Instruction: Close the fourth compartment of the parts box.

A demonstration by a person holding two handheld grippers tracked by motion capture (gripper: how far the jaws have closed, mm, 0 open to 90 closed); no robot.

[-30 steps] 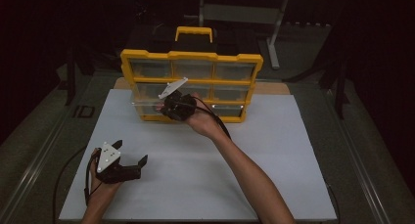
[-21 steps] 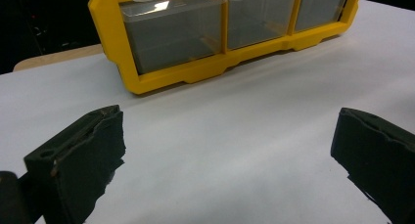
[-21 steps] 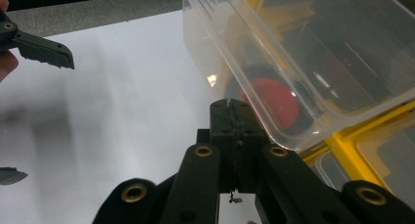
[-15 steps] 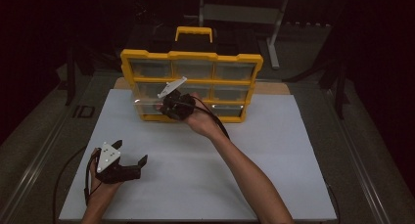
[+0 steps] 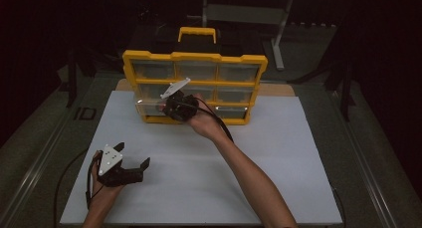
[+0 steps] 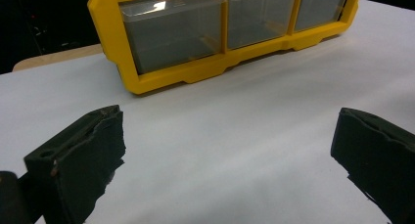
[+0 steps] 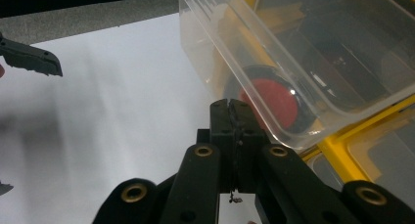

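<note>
**Drawer part-way out of the yellow organiser, right tool at its front**

The yellow organiser [image 5: 195, 86] stands upright at the far side of the counter [image 5: 278, 178], which is covered by a smooth white sheet. Its frame is thick moulded plastic with a carry handle on top, and it holds a grid of clear, box-shaped drawers.

The work in hand appears to be pulling one clear drawer [image 7: 293, 67] out of the frame. From the high view, the drawer at the lower left of the frame juts forward toward the person, so the pull looks begun but not finished; taking it free and setting it on the counter is probably what remains.

The right tool [image 7: 230, 106] has its black jaws pressed fully together, tips just at the drawer's front lower edge. Whether they pinch a lip of the drawer cannot be told.

Inside the thin, glossy, see-through walls lies a round red object with a dark rim [image 7: 271, 99].

The left tool [image 5: 130, 163] rests low over the near-left counter, well apart from the organiser, its jaws spread wide and empty; the pads [image 6: 88, 150] look matte, rubbery and rough-edged.
</note>
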